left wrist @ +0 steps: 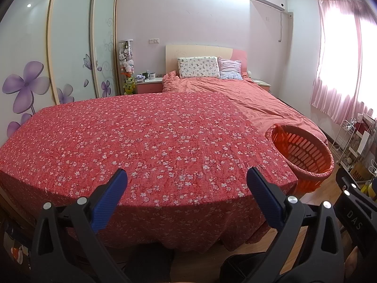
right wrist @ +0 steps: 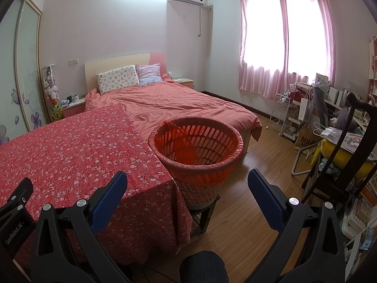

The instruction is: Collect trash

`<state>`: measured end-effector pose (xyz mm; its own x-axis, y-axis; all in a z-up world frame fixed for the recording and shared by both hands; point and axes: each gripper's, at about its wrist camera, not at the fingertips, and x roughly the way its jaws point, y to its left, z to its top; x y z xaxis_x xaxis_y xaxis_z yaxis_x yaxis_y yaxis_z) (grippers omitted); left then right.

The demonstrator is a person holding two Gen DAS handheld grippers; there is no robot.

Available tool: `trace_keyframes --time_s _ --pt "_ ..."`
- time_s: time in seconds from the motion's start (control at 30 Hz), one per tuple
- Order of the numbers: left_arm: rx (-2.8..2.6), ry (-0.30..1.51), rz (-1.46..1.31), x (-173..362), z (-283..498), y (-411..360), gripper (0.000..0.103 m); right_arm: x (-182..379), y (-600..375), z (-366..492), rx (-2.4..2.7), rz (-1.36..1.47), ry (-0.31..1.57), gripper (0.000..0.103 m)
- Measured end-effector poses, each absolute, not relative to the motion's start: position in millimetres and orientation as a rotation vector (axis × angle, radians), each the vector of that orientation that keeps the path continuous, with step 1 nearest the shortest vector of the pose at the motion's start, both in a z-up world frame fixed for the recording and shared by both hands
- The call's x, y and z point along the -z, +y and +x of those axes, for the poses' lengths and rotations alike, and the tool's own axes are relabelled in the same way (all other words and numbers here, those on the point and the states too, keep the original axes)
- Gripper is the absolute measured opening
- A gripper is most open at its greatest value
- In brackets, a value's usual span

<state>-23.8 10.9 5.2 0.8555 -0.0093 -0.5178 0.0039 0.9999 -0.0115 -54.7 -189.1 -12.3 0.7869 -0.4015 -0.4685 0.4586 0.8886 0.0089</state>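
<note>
A slotted basket (right wrist: 196, 149) lined with an orange bag stands on a low wooden stool beside the table's right corner; it also shows at the right in the left wrist view as the basket (left wrist: 301, 153). The table carries a red flowered cloth (left wrist: 141, 146), also seen as the cloth (right wrist: 77, 148), and I see no trash on it. My left gripper (left wrist: 187, 176) hangs open over the table's near edge, nothing between its blue pads. My right gripper (right wrist: 187, 179) is open too, held in front of the basket, above the table's corner and the floor.
A bed (right wrist: 183, 108) with a salmon cover and two pillows lies beyond the table. A dark wooden chair (right wrist: 353, 155), a white wire rack (right wrist: 280, 115) and a cluttered desk line the right wall. Wardrobe doors (left wrist: 70, 52) stand left. Wooden floor (right wrist: 259, 188) lies right of the basket.
</note>
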Motion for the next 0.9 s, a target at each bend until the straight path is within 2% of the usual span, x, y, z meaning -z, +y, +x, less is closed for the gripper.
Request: trace_keyframes --time_s 0.9 --pt "0.009 0.549 -0.008 -3.8 -25.6 12.6 0.099 17.8 -184.7 -54.5 0.461 0.125 0.48 0.101"
